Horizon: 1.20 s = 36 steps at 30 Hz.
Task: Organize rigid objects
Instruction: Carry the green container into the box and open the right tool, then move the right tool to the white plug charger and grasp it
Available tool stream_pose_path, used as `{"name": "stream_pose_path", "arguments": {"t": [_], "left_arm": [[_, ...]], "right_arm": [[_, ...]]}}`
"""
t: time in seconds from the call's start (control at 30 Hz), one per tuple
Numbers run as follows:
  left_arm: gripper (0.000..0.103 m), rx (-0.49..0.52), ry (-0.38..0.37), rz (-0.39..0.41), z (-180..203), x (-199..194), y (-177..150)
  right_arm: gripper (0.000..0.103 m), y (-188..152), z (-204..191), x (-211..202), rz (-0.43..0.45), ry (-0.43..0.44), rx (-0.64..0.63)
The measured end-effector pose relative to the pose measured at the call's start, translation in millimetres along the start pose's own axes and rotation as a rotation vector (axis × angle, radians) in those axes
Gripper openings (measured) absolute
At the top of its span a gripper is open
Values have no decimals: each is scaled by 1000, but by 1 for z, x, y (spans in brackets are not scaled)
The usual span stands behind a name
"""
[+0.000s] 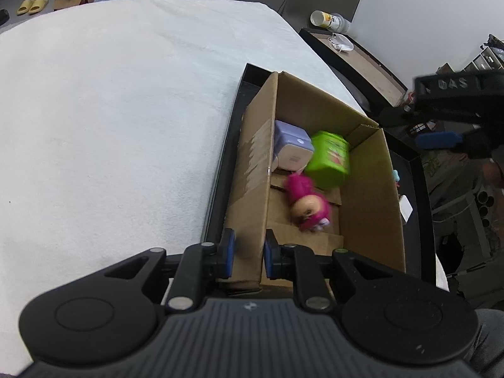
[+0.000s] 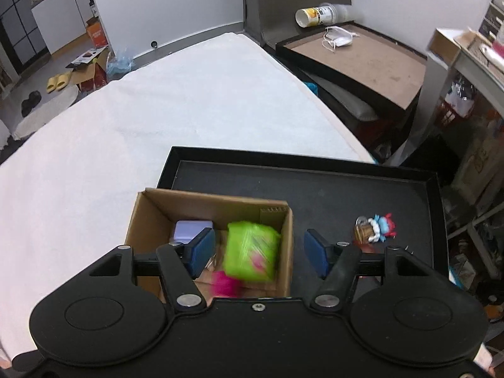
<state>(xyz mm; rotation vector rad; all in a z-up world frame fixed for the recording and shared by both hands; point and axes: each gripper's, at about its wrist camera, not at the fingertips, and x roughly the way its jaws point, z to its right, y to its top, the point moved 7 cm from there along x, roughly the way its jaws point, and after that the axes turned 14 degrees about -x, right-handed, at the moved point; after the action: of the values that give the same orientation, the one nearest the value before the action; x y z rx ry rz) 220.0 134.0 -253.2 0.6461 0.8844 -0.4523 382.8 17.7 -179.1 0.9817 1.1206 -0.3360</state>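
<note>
A cardboard box [image 1: 368, 195] stands in a black tray [image 1: 220, 170] on the white-covered table. Inside lie a lilac box [image 1: 291, 148], a green tin [image 1: 329, 160] and a pink doll [image 1: 307, 203]. My left gripper [image 1: 249, 253] is shut on the box's near-left wall. My right gripper [image 2: 260, 250] is open above the box [image 2: 148, 217]; the green tin [image 2: 252, 252], blurred, is just below its fingers, beside the lilac box [image 2: 190, 230] and the doll [image 2: 225, 283]. The right gripper also shows in the left wrist view [image 1: 441, 140].
A small blue and red figurine [image 2: 376, 226] lies on the tray floor [image 2: 315, 189] right of the box. The white cloth [image 2: 157, 119] spreads left and behind. A low side table [image 2: 362, 60] with a cup and a mask stands beyond the table's far edge.
</note>
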Motion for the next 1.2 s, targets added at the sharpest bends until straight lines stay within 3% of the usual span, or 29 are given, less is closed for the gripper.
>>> {"name": "stream_pose_path", "arguments": {"t": [0.53, 1.2], "left_arm": [[17, 12, 18, 4, 3, 0, -1], [17, 45, 63, -3, 7, 7, -4]], "right_arm": [[66, -59, 76, -10, -40, -45, 134], [66, -97, 151, -1, -54, -59, 286]]}}
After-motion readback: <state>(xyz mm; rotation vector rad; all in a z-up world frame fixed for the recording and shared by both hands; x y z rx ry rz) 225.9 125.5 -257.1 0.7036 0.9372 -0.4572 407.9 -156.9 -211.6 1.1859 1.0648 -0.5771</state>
